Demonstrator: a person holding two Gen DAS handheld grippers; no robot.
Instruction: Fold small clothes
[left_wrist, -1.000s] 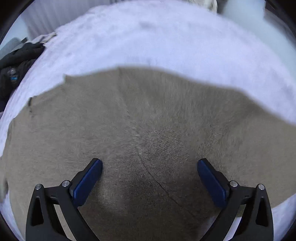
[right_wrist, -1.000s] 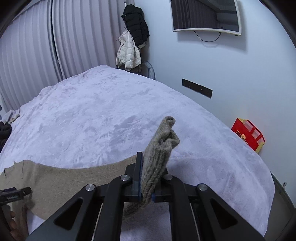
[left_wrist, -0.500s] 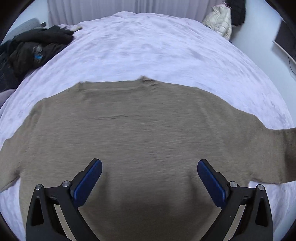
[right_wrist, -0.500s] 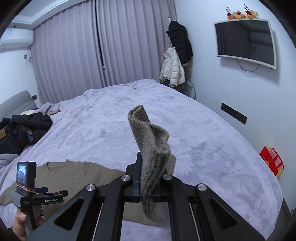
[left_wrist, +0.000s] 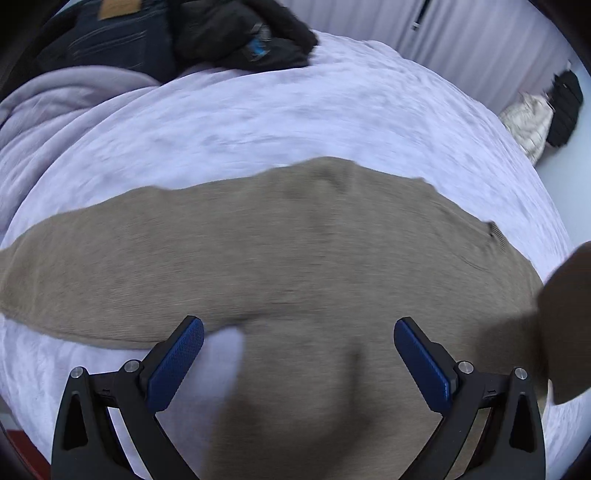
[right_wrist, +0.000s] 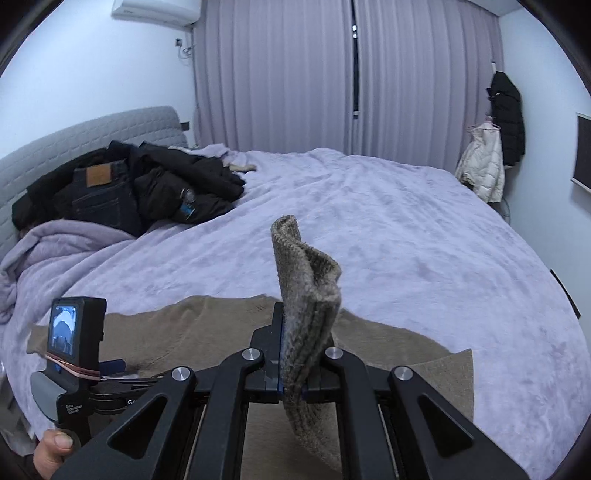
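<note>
Sweater (left_wrist: 295, 258), one, pinched by right tongs (right_wrist: 291, 373); left tongs (left_wrist: 299, 354) agape.

Taupe ribbed-knit sweater (left_wrist: 295, 251) on a pale lilac bedspread (right_wrist: 406, 229). Black gripper (left_wrist: 299, 354) frame, 2 blue textured pads (left_wrist: 177, 360) — dark jeans (right_wrist: 99, 199) with a tan patch. Mauve pleated curtains (right_wrist: 295, 74); grey quilted headboard (right_wrist: 74, 136).

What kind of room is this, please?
Most likely a bedroom: a wide bed with a padded grey headboard, floor-length curtains behind it, and coats hanging by the wall.
</note>
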